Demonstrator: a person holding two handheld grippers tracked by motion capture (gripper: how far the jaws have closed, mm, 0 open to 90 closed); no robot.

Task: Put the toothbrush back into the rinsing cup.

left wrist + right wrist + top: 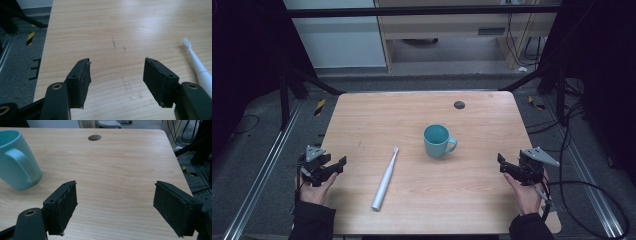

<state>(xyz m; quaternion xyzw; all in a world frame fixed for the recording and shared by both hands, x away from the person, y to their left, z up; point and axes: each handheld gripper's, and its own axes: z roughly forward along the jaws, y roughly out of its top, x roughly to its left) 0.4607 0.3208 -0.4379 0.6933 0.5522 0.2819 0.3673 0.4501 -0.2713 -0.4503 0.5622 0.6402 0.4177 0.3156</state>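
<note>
A teal mug (438, 141) stands upright near the middle of the wooden table (377, 115), its handle toward the right. A white electric toothbrush (385, 179) lies flat to the mug's left, head pointing away from me. My left gripper (338, 164) rests open at the table's left edge, nothing between its jaws; the toothbrush (197, 63) lies to its right. My right gripper (502, 164) is open at the table's right edge, empty, with the mug (16, 161) off to its left.
A dark round grommet (459, 104) sits in the tabletop at the back. Black frame struts and cables (582, 185) run beside the table on the floor. A yellow-black marker (319, 106) lies on the floor at left.
</note>
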